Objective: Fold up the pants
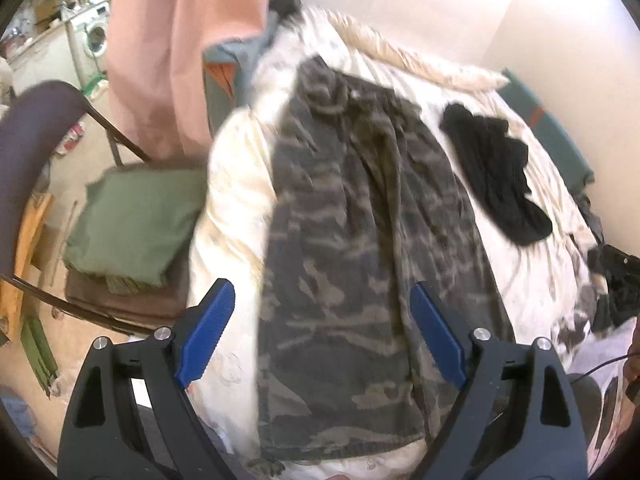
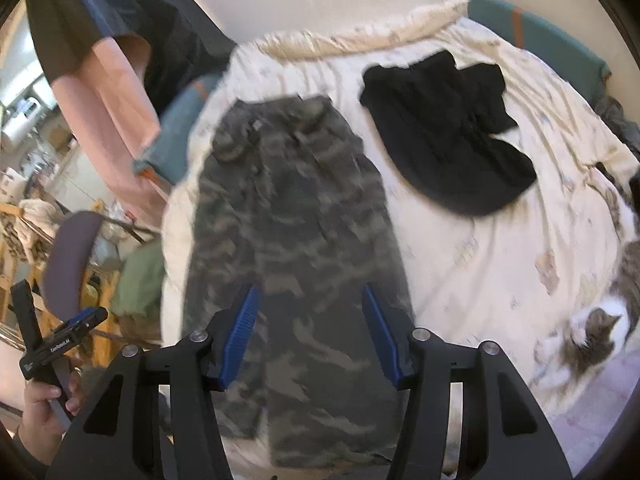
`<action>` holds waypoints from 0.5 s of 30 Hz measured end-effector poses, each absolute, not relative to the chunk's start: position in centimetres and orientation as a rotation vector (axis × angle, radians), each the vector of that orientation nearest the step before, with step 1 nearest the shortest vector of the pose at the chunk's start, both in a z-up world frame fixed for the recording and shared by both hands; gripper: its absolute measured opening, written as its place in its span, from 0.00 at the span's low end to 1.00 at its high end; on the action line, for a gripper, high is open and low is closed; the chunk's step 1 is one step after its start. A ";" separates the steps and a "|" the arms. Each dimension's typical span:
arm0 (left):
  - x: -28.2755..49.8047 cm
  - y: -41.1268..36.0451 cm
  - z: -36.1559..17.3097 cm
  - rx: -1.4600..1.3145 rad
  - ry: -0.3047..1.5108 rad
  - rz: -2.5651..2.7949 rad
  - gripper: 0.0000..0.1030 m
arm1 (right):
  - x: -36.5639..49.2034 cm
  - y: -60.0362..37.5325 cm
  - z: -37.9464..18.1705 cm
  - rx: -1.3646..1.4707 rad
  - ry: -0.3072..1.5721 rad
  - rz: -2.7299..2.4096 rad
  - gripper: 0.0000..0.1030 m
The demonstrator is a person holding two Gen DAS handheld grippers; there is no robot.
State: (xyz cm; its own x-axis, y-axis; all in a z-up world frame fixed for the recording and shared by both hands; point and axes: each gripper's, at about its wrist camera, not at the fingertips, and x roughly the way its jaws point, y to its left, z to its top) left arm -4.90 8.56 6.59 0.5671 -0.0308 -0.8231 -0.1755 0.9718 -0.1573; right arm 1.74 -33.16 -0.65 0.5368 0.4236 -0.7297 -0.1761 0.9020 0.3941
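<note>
Camouflage pants (flat) on bed

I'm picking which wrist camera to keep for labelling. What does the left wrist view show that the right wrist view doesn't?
Only the left wrist view shows a washing machine and most of the folded green cloth on the chair.

Only the right wrist view shows a grey and white cat at the bed's edge and the hand holding the left gripper.

Both show the camouflage pants laid lengthwise on the bed, a black garment beside them, pink curtain, and their own open, empty jaws.
</note>
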 end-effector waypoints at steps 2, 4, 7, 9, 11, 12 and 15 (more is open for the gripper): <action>-5.1 9.1 7.5 -0.231 0.954 0.105 0.85 | 1.8 -32.8 0.1 0.309 0.918 0.383 0.59; -5.1 9.3 8.3 -0.224 0.950 0.118 0.85 | 1.6 -32.7 0.9 0.315 0.880 0.413 0.67; -4.8 9.2 8.9 -0.196 0.934 0.137 0.85 | 1.5 -32.9 1.4 0.324 0.835 0.435 0.86; -4.0 9.1 8.6 -0.187 0.935 0.139 0.86 | 1.9 -33.0 0.9 0.333 0.826 0.433 0.88; -3.1 9.2 8.2 -0.190 0.937 0.138 0.86 | 3.3 -32.4 0.0 0.322 0.849 0.440 0.88; -2.3 9.3 7.8 -0.191 0.936 0.135 0.86 | 4.2 -32.0 -0.6 0.308 0.860 0.436 0.88; 1.1 10.2 5.9 -0.177 0.939 0.142 0.87 | 7.2 -30.7 -2.2 0.284 0.871 0.438 0.88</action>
